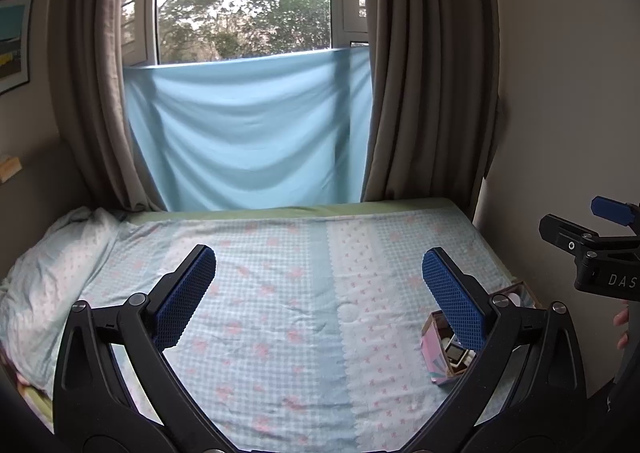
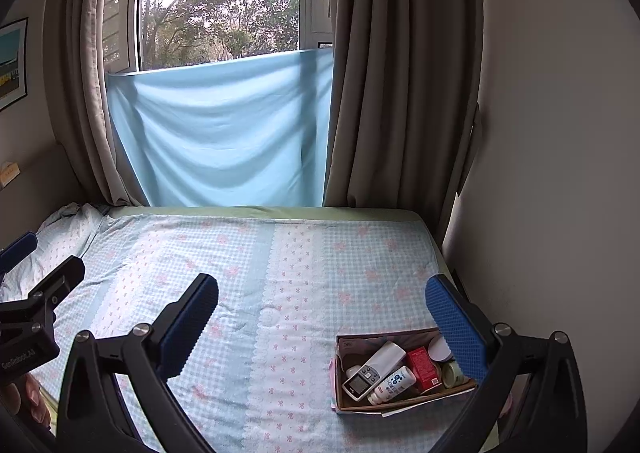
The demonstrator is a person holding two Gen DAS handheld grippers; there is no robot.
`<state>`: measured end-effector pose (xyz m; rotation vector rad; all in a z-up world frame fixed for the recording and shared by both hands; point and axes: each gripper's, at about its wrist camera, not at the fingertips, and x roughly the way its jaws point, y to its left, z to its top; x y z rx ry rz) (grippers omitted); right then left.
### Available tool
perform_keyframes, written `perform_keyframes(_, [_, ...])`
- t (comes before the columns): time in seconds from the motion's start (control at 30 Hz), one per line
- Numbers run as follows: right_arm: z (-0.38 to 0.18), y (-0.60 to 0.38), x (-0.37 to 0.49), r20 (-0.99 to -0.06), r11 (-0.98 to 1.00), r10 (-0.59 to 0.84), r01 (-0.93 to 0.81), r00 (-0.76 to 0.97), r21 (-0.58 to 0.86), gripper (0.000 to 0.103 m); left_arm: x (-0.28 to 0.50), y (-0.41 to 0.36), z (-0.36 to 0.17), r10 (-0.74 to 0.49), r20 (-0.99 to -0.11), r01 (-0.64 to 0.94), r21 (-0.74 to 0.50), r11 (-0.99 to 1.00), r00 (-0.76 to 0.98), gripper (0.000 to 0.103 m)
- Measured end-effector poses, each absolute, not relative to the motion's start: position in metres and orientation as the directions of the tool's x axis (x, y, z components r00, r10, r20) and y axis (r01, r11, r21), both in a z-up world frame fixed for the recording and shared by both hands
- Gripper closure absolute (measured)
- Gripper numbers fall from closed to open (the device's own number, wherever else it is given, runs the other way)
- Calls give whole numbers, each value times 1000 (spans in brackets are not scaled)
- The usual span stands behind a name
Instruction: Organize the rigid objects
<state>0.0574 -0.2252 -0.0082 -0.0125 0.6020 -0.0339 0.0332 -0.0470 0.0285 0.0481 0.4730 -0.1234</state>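
An open storage box [image 2: 352, 407] lies on the bed near its right edge; it also shows in the left wrist view [image 1: 434, 357]. In it are a white remote control [image 2: 374, 369], a white bottle [image 2: 394, 385], a red carton [image 2: 424, 369], a tape roll [image 2: 452, 373] and a white round lid [image 2: 438, 349]. My right gripper [image 2: 322, 299] is open and empty, above the bed just left of the box. My left gripper [image 1: 320, 271] is open and empty over the middle of the bed. The right gripper [image 1: 592, 241] shows at the right edge of the left wrist view.
The bed [image 2: 256, 261] has a blue checked sheet with pink flowers. A rumpled pillow [image 1: 52, 273] lies at its left. A light blue cloth [image 1: 248, 133] hangs over the window between brown curtains [image 1: 424, 85]. A wall [image 2: 552, 173] runs along the bed's right side.
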Motion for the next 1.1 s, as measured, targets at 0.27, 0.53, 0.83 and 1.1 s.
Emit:
perform_keyframes(0.27, [-7,-226,56,-565,999,-43,36,824,-23,0,33,-47,30,-104,-455,126,17,992,884,0])
perform_keyframes(0.53, [-7,-225,56,-564,999,-45,36,825,-27,0,32,-47,33,-93,-436,113,21,993,895,0])
perform_keyframes(0.83, [-7,-223,60,-567,999,-46,34,823,-32,0,35,-46,34,-52,-414,71,30,997,909,0])
perform_keyframes(1.1, [-11,-221,74,-593,999,-38,25,804,-30,0,45,-38,28,-75,-448,86,4,996,891,0])
